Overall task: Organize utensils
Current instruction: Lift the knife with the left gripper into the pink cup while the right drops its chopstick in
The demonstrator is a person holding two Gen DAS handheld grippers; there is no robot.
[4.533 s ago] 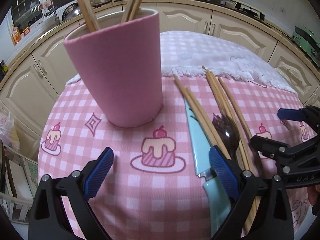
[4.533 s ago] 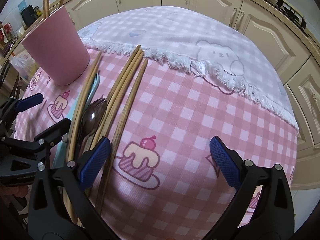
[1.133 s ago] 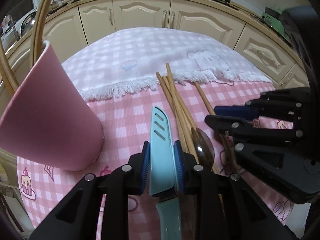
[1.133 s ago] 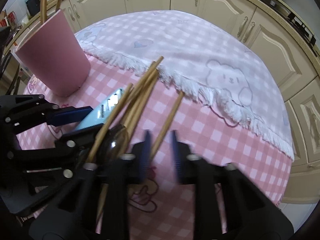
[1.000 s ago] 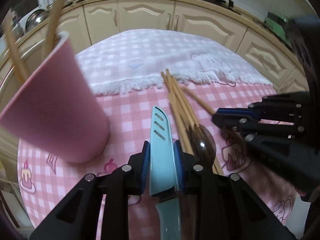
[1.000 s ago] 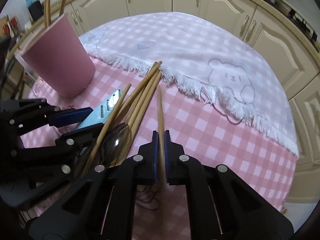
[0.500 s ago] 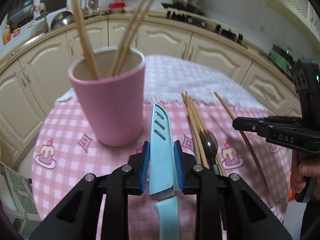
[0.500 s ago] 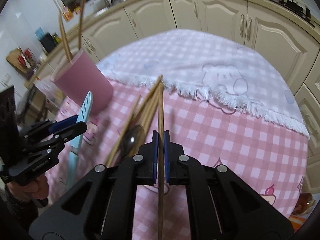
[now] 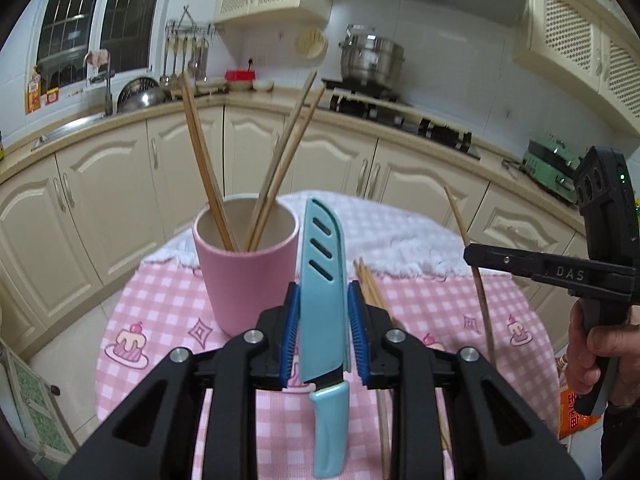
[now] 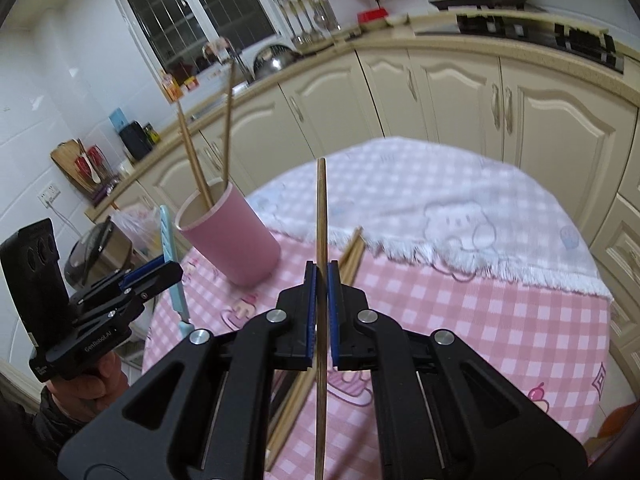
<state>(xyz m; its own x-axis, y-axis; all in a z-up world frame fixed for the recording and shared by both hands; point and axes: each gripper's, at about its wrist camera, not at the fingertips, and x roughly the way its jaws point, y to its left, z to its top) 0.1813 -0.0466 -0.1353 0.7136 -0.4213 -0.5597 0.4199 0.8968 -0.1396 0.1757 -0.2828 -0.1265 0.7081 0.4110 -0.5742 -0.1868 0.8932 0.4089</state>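
**Knife and chopstick lifted, cup next**

Left wrist view: left gripper (image 9: 323, 330) clamped on a sheathed knife (image 9: 322, 280), jaws narrow against the smooth teal plastic sheath with its three slots, handle hanging below. Straight ahead, pink cup (image 9: 246, 268), matte and cylindrical, already holding thin wooden sticks. Probably mid-carry; next, tipping the knife over the rim and letting go.

Right wrist view: right gripper (image 10: 321, 310) pinching one chopstick (image 10: 321, 216), slim, round, wooden, upright above the checked cloth surface (image 10: 500, 320). More chopsticks (image 10: 352, 254) lying loose beyond the jaws. Cup at left, well apart; needs a sideways carry.
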